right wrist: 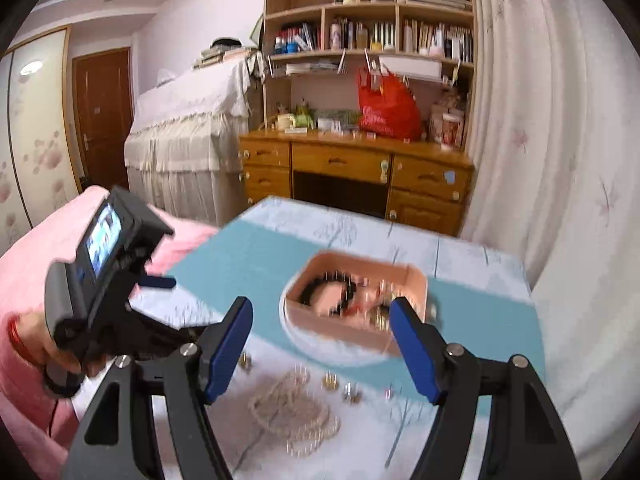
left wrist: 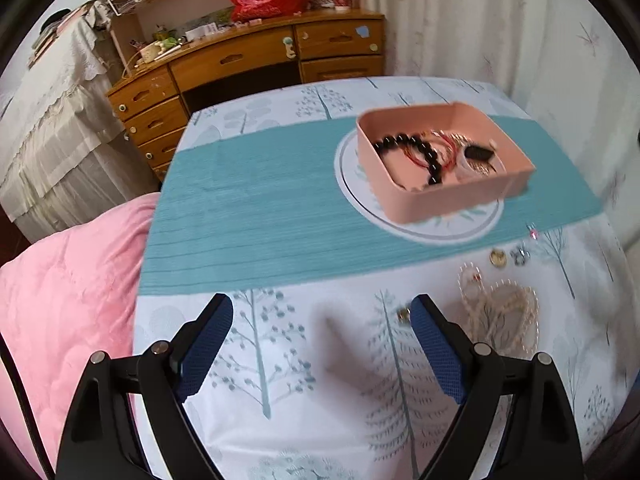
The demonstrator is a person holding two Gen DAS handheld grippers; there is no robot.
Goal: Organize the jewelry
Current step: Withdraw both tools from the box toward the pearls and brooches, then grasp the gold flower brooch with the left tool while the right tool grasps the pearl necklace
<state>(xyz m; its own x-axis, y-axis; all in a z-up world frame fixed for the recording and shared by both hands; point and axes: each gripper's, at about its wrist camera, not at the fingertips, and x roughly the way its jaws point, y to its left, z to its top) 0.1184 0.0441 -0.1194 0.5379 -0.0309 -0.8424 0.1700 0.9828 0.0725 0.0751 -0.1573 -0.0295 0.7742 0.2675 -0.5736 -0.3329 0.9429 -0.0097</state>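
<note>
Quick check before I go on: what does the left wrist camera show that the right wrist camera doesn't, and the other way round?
Only the left wrist view shows the left gripper from behind, open and empty over the tablecloth, and sharply shows the black bead bracelet in the box.

Only the right wrist view shows the right gripper, open with nothing between its fingers, the hand holding the left gripper's handle, and the bookshelf.

Both show the pink box on its white plate, the pearl necklace still on the cloth, and the wooden desk.
</note>
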